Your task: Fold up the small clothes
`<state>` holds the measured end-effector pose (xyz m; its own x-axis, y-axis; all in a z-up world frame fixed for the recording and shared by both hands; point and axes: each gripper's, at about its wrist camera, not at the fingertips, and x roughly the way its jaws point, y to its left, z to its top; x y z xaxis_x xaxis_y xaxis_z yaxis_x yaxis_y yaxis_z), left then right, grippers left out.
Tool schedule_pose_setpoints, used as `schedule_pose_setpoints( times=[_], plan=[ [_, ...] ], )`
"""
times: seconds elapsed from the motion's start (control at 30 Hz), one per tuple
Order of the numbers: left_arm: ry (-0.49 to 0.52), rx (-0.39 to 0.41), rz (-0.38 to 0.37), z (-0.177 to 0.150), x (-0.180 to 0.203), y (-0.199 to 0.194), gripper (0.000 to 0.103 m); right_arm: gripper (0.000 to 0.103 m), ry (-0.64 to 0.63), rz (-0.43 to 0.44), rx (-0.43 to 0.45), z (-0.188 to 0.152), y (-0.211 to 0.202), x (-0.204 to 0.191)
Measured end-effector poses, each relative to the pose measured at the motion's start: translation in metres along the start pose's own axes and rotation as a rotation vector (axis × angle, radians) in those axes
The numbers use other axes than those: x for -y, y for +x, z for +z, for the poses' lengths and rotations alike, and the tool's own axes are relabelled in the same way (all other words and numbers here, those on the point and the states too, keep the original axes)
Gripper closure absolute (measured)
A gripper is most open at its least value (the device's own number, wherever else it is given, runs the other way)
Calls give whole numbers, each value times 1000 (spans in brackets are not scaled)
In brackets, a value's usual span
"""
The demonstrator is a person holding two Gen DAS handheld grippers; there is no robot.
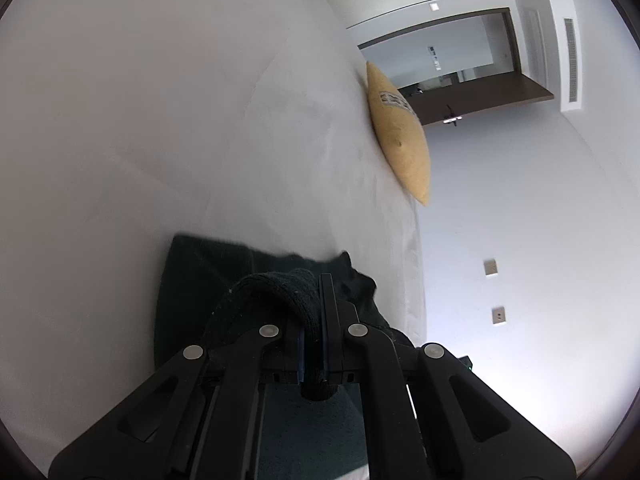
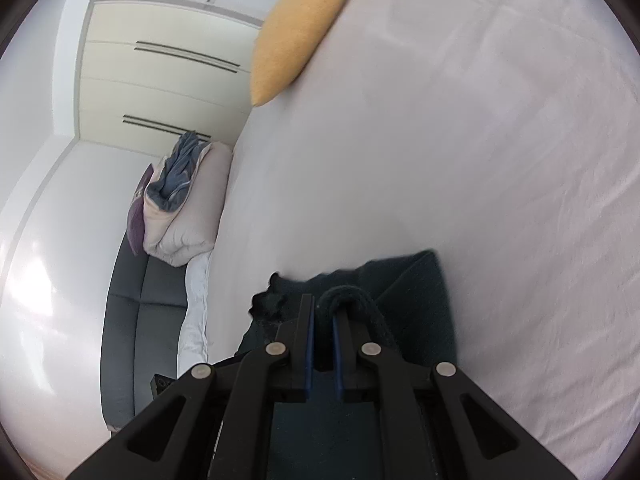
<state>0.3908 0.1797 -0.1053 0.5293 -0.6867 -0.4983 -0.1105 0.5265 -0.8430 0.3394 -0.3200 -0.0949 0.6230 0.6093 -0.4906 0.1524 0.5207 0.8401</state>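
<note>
A small dark green knit garment [image 1: 192, 280] lies on the white bed sheet [image 1: 160, 120]. My left gripper [image 1: 314, 300] is shut on a thick ribbed edge of the garment, which loops over the left finger. My right gripper [image 2: 324, 312] is shut on another ribbed edge of the same garment [image 2: 416, 300], which curls over the right finger. Both held edges are lifted off the sheet, and the rest of the cloth hangs and spreads below the fingers.
A yellow cushion [image 1: 400, 136] lies near the bed's edge and also shows in the right wrist view [image 2: 296, 28]. A folded duvet pile [image 2: 184, 204] sits on a grey sofa [image 2: 136, 312] beside the bed. White sheet [image 2: 480, 140] stretches beyond the garment.
</note>
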Motion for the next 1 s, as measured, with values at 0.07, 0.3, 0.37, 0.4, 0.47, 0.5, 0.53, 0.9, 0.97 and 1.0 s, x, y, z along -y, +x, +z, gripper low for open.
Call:
schedule_pose_setpoints(
  times=[0.07,0.3,0.37,0.4,0.47,0.5,0.53,0.9,0.97,1.0],
  plan=[
    [-2,-2,10,6,-2,10,100,94,15,-5,10,4,3,6],
    [-44,-17,64,18,-23,43,99,94,39,-19,18,14,13,16],
    [-70,-24,76,20,-32,49,99,94,44,-28,14,15,16,18],
    [-82,-30,70,21,-37,52,99,94,52,-30,14,15,16,20],
    [-89,-36,65,22,-40,55,98,90,78,-18,15,17,15,25],
    [-86,-41,65,22,-40,56,98,82,90,-2,19,17,14,27],
    [-81,-44,65,24,-40,55,96,72,96,15,28,17,11,26],
    [-48,69,60,28,-20,6,24,49,53,-17,105,13,-25,12],
    [-43,98,65,22,-20,-11,24,49,5,-40,100,6,-31,4],
    [-44,108,62,18,-21,-20,24,49,-16,-53,94,4,-33,1]
  ],
)
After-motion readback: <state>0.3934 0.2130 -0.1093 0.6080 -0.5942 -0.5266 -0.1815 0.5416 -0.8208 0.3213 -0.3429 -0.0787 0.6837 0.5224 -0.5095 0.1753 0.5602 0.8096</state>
